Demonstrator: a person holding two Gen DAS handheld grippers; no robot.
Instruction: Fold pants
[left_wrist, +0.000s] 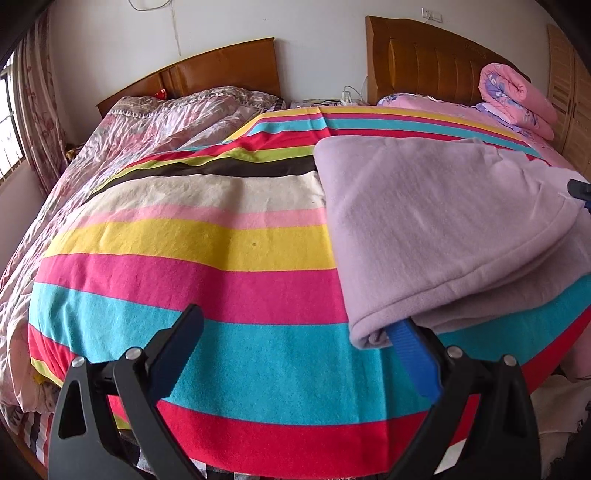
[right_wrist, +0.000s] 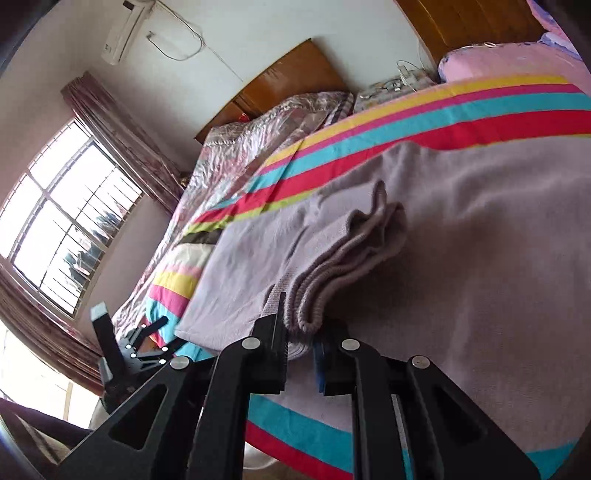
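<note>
Lilac fleece pants (left_wrist: 436, 221) lie folded over on the striped blanket (left_wrist: 192, 266) covering the bed, toward its right side. The left tool (left_wrist: 299, 325) is spread wide at the near folded corner, its blue-padded finger tucked beneath the fabric, gripping nothing. The right tool (right_wrist: 299, 332) is pinching the bunched ribbed edge of the pants.
</note>
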